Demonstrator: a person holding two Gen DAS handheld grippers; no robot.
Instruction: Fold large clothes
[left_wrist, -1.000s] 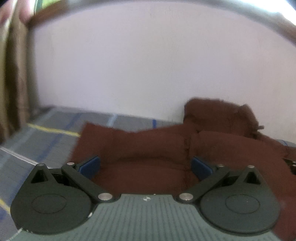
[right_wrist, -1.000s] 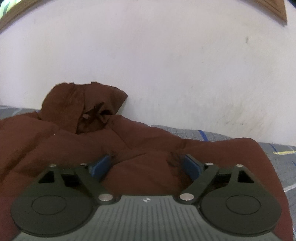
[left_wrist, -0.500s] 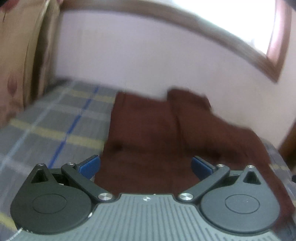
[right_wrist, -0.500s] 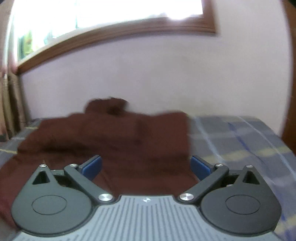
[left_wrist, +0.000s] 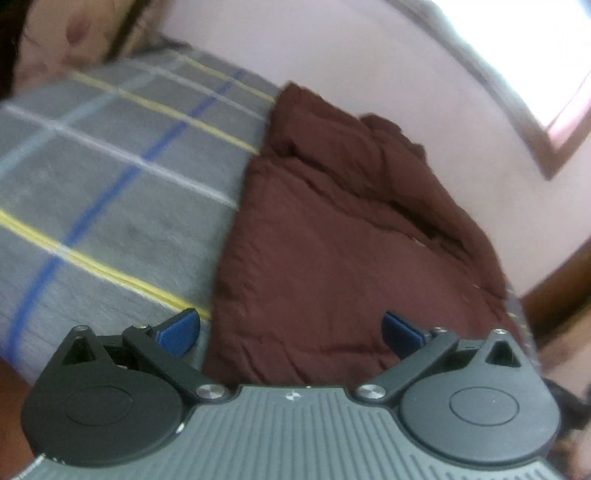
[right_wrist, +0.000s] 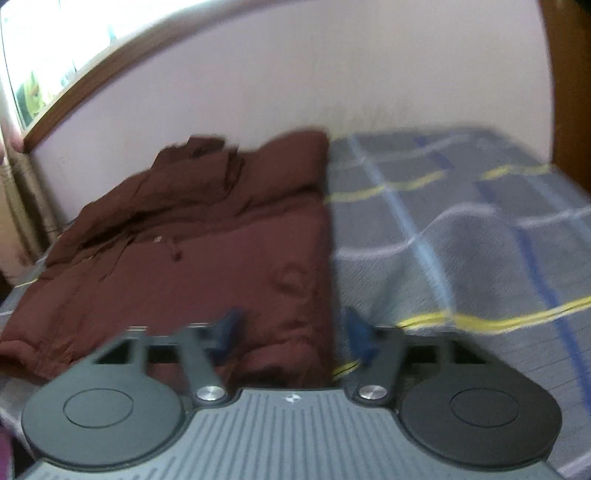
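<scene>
A dark maroon padded jacket (left_wrist: 332, 236) lies folded lengthwise on a grey checked bedspread (left_wrist: 110, 184), its hood toward the wall. My left gripper (left_wrist: 291, 330) is open and empty, held above the jacket's near left edge. In the right wrist view the jacket (right_wrist: 207, 251) fills the left half. My right gripper (right_wrist: 291, 332) sits over the jacket's near right corner with its blue fingers blurred and partly closed in; the jaws are closer together than the left's, with nothing seen between them.
The bedspread (right_wrist: 461, 240) extends right of the jacket. A pale pink wall (right_wrist: 295, 74) stands behind, with a wooden-framed window (left_wrist: 546, 122) above. A curtain (left_wrist: 74, 33) hangs at the far left. A wooden post (right_wrist: 569, 92) is at the right.
Both grippers have pulled back and up from the jacket toward its near end. The right gripper's fingers have moved closer together; the left's stay wide apart.
</scene>
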